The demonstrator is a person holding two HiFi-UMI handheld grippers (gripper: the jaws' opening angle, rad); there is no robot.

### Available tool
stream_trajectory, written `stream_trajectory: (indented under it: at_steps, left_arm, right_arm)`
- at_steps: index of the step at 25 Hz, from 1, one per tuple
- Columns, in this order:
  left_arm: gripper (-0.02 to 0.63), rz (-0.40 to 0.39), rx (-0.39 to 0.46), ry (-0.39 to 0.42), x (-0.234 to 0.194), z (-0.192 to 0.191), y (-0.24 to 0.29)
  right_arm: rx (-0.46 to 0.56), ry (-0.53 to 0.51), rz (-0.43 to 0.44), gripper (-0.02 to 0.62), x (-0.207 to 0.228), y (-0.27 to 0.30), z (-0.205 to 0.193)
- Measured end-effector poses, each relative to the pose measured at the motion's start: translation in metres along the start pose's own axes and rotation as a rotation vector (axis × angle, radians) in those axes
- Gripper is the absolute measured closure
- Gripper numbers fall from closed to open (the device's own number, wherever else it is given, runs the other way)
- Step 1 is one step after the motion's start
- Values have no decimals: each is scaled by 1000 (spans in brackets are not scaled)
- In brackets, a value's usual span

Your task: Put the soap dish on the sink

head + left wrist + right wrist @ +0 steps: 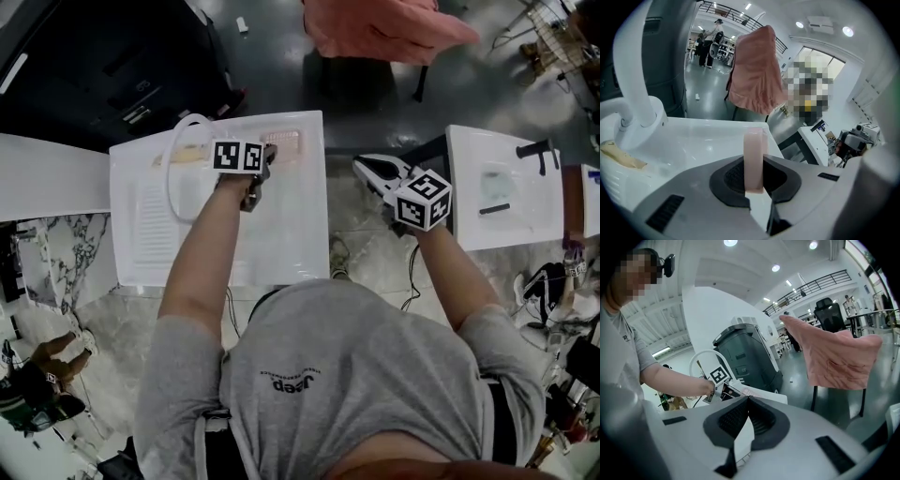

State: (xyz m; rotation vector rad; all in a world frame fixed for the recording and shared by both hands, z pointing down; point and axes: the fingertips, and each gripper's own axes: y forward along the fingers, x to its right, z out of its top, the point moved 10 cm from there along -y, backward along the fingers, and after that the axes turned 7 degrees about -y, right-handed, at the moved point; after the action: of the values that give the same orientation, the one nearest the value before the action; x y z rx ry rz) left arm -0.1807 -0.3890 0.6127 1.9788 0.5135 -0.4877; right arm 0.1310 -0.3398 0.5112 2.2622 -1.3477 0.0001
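Left gripper (265, 157) clamped on pale pink translucent soap dish (753, 159) at far right corner of white rectangular sink (281, 234). Right gripper (749, 399) jaws together, empty, off sink's right edge.

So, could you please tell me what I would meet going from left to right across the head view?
The curved white faucet → left gripper → pink soap dish clamped in it → right gripper → second white sink.
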Motion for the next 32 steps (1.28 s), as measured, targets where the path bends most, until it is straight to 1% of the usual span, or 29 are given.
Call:
stream_trajectory:
  at_steps: [5,12,18,23,26,28,29,30,32]
  left_arm:
    - [554,19,-19,2,-2,6,8]
    - [491,96,-74,-7,-11,12,19]
    - [457,126,-107,-28,-16,14,27]
    - [432,149,-116,-38,-22,17,31]
    - [406,179,-124,-41,-26,19,34]
    - [383,224,-131,-23,-28,19,37]
    - [371,259,-133,1,-28,19,38]
    - [420,300,-134,37,-27,18,40]
    - [402,367,-126,122,-23,19,44]
  right_arm:
    - [-8,10,7,543,0,1,-5]
    - [-16,23,14,543,2,1,-11]
    - [-20,30,16,543,3,-1,-15]
    - [-24,37,16,543,4,0,-16]
    - [-29,38,17,543,5,0,-17]
    - [-32,41,19,543,6,0,-19]
    - [-33,43,20,543,6,0,-19]
    - [-34,47,22,543,6,1,-20]
    - [-33,54,26,543,7,2,-22]
